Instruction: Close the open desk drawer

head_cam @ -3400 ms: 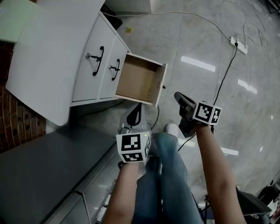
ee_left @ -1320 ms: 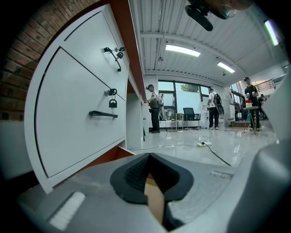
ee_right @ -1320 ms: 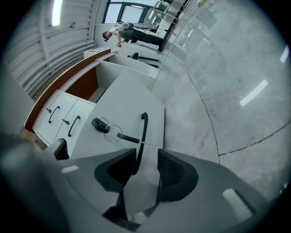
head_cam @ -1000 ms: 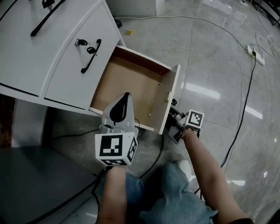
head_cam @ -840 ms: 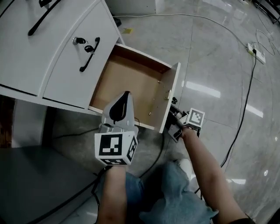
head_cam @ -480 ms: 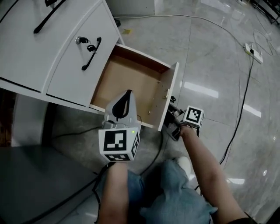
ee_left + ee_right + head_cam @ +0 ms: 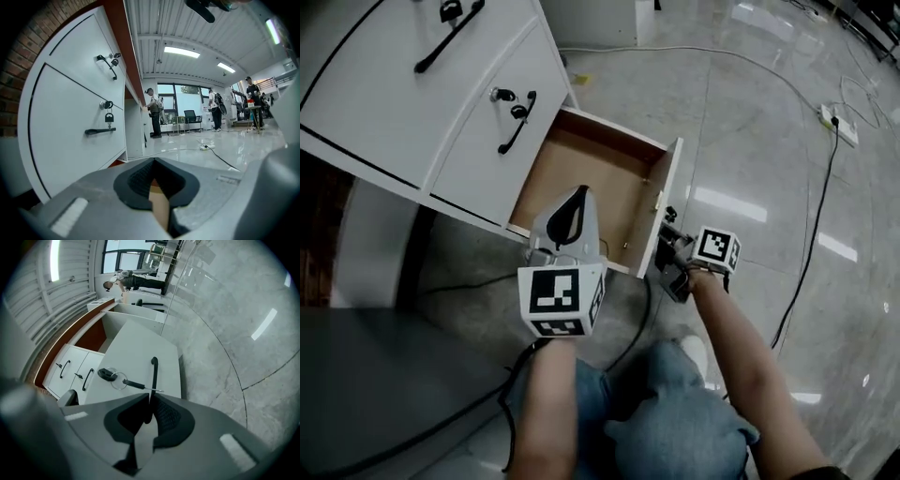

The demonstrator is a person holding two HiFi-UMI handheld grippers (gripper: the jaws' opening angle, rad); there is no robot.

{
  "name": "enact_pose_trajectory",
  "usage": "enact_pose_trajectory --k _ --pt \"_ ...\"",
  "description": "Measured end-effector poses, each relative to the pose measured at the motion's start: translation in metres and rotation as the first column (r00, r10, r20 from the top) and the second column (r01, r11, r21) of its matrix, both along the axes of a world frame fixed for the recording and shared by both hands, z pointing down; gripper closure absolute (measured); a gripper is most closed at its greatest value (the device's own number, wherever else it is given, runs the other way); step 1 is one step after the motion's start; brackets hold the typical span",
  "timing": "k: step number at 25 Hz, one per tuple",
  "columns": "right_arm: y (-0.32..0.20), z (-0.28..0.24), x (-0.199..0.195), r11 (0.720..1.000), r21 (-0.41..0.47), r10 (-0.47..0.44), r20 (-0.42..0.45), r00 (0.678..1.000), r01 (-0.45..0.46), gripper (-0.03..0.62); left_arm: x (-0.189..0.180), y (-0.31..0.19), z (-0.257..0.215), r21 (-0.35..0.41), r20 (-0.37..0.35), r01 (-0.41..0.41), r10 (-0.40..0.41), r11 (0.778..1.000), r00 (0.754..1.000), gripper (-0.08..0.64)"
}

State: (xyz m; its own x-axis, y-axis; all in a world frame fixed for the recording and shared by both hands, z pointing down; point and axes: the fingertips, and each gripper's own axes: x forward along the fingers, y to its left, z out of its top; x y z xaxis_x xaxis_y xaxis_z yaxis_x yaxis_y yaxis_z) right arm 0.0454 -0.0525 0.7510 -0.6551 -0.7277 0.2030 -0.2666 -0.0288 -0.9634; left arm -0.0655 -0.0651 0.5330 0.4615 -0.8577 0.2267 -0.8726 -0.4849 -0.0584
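Since the drawer (image 7: 581,169) stands pulled well out from the white desk (image 7: 403,112), bare inside, we want one straight push along its runners. Our right gripper (image 7: 148,401) has the black handle (image 7: 153,373) on the drawer front (image 7: 136,352) between its jaws. They have just eased apart a little, yet the pads seem to rest on the bar, though the wide-angle view leaves that contact unsure. We hold the grip light, drive the front squarely toward the desk without twisting, and steer clear of the key (image 7: 107,374) beside the handle. Our left gripper (image 7: 153,161), jaws pressed together and empty, hangs above the drawer's near edge, so we raise it clear before the front comes in
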Motion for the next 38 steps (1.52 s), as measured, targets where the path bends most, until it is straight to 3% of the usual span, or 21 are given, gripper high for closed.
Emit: enact_pose_trajectory --k 4,9,15,25,38 --pt "-0.001 -0.011 -0.001 1.000 -0.003 0.005 -0.013 1.000 -0.005 0.566 -0.005 -0.005 -0.017 0.024 -0.013 0.002 -0.001 1.000 1.000 0.560" --pt "-0.003 -0.026 -0.003 1.000 0.005 0.019 -0.018 1.000 -0.019 0.563 -0.011 -0.008 -0.023 0.044 0.036 0.019 -0.020 0.999 0.999 0.560" --pt "-0.005 -0.040 -0.006 1.000 0.016 -0.009 -0.063 0.998 0.010 0.554 -0.010 -0.005 -0.026 0.044 0.024 0.014 -0.015 0.999 1.000 0.560" --pt "-0.010 -0.061 -0.013 0.998 0.045 -0.044 -0.080 0.996 0.047 0.548 -0.023 -0.003 -0.031 0.036 -0.054 0.054 -0.052 0.998 0.997 0.560" --pt "-0.027 -0.071 -0.031 0.998 0.034 -0.052 -0.112 0.992 0.056 0.548 -0.037 -0.001 -0.035 0.044 -0.062 0.085 -0.082 0.995 0.995 0.560"
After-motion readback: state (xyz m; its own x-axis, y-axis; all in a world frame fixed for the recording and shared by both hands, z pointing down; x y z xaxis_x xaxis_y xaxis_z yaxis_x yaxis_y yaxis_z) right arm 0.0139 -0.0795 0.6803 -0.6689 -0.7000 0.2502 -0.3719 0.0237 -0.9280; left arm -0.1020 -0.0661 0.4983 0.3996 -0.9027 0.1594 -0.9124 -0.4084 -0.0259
